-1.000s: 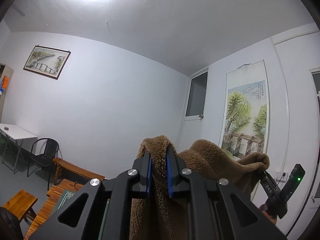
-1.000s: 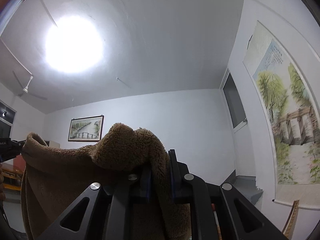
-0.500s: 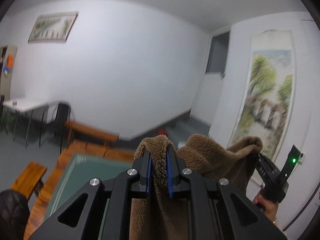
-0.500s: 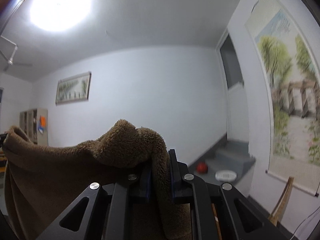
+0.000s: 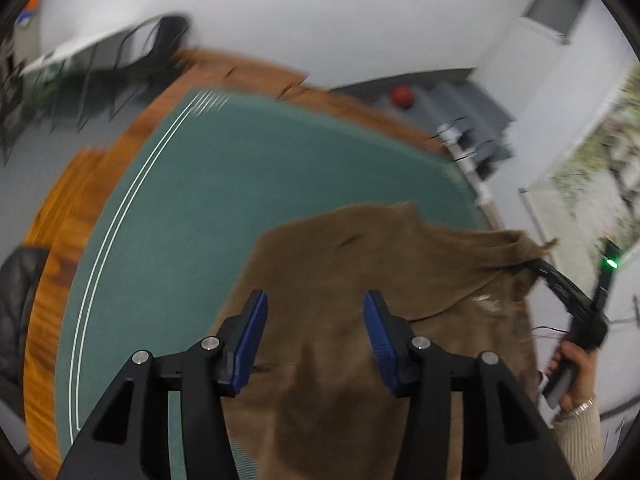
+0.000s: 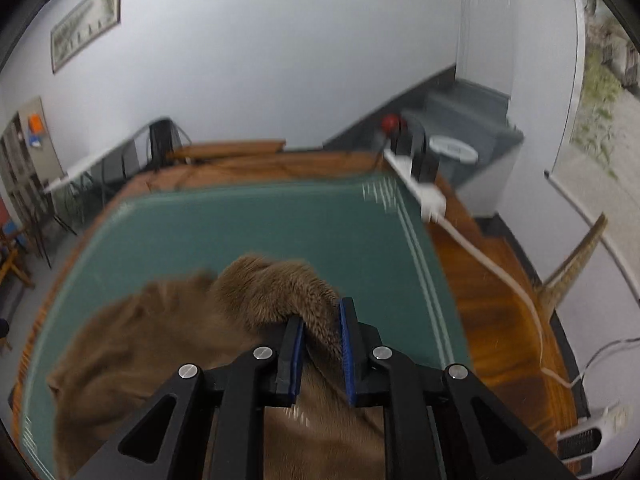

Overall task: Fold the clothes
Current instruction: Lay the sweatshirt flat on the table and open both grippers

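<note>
- Left gripper (image 5: 315, 334): jaws are opening and stand wide apart. The blue pads (image 5: 251, 340) are clear of the cloth; nothing is pinched between them. The brown fleece garment (image 5: 360, 280) lies below and beyond the gap.
- Right gripper (image 6: 320, 346): jaws are opening but stand narrow. A thick fold of the brown fleece garment (image 6: 280, 284) sits between the blue pads (image 6: 347, 356) and bulges over the fingertips. The pads appear to touch the fold on both sides.
- In the left wrist view, the right gripper (image 5: 536, 266) appears at the right, carried by a hand (image 5: 572, 376) in a cream knit sleeve (image 5: 580, 436). One corner of the garment runs up to its tips.
- Garment location: spread over the green mat (image 5: 240, 184), toward the mat's near edge. In the left wrist view it covers the mat's near right portion. In the right wrist view it reaches from the gripper toward the mat's near left corner. The far half of the mat is bare.
- Mat location: it lies on a wooden table (image 6: 480, 248), with wood exposed along the far, left and right edges.
- A white power strip (image 6: 416, 184) lies at the table's far right corner, its cable (image 6: 500, 264) running along the right edge.
- Both views are motion-blurred; fine garment detail cannot be resolved.
</note>
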Demonstrator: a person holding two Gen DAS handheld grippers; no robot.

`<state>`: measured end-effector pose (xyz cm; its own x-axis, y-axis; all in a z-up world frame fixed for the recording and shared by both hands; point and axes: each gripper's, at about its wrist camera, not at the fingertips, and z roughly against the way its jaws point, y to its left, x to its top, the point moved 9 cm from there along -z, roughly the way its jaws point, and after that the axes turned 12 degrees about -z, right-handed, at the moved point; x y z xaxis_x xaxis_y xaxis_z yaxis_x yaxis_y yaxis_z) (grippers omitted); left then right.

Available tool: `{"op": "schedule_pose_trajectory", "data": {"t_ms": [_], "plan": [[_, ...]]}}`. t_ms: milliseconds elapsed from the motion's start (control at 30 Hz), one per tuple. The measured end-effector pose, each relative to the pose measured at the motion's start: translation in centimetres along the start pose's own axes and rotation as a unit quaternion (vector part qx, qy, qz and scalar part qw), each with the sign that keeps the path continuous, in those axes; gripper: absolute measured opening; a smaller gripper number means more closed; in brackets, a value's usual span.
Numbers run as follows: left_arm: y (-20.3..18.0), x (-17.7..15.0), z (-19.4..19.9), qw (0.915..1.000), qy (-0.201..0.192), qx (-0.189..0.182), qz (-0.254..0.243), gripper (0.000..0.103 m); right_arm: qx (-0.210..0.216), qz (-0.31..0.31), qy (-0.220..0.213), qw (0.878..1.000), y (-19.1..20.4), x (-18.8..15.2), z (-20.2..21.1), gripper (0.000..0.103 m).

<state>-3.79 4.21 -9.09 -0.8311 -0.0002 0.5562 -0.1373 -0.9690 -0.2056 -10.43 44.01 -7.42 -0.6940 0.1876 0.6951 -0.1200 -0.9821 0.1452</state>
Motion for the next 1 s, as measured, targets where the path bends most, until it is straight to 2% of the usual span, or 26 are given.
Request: {"op": "schedule_pose_trajectory", "data": {"t_ms": [33, 67, 100, 167, 300, 400, 533, 700, 833, 1000], "plan": [[1.2, -0.8, -1.2, 0.9998, 0.016, 0.011, 0.006, 0.055, -0.006, -0.001, 0.004, 1.0, -0.2, -0.6, -0.4, 0.021], [1.9, -1.5, -2.2, 0.9994, 0.028, 0.018, 0.007, 0.055, -0.01, -0.002, 0.007, 1.0, -0.3, -1.1, -0.8, 0.031], [2.6, -2.3, -3.1, 0.9988, 0.04, 0.025, 0.007, 0.055, -0.011, -0.006, 0.008, 1.0, -0.5, -1.5, -1.2, 0.054], [3.6, -3.5, -4.4, 0.9976, 0.06, 0.033, 0.008, 0.055, -0.015, -0.017, -0.003, 1.0, -1.1, -1.2, -1.1, 0.083], [3.7, -5.7, -5.0, 0.9971, 0.074, 0.016, -0.006, 0.056, -0.004, -0.03, -0.002, 1.0, -1.5, -1.7, -0.8, 0.083], [3.3, -6.7, -5.4, 0.9962, 0.081, 0.009, -0.032, 0.066, 0.006, -0.032, 0.007, 0.999, -1.4, -2.1, -0.7, 0.083], [2.7, -7.9, -6.1, 0.9936, 0.091, 0.003, -0.066, 0.072, 0.019, -0.042, 0.022, 0.999, -1.0, -3.4, -1.0, 0.083], [2.7, -8.1, -7.7, 0.9937, 0.091, 0.014, -0.064, 0.072, 0.037, -0.056, 0.048, 0.997, -0.1, -5.3, -1.7, 0.083], [3.1, -8.1, -9.0, 0.9948, 0.09, 0.001, -0.049, 0.072, 0.046, -0.05, 0.063, 0.996, 0.7, -6.8, -1.7, 0.083], [3.9, -8.5, -8.5, 0.9948, 0.088, -0.01, -0.05, 0.072, 0.047, -0.042, 0.072, 0.995, 1.0, -8.2, -1.3, 0.083]]}}
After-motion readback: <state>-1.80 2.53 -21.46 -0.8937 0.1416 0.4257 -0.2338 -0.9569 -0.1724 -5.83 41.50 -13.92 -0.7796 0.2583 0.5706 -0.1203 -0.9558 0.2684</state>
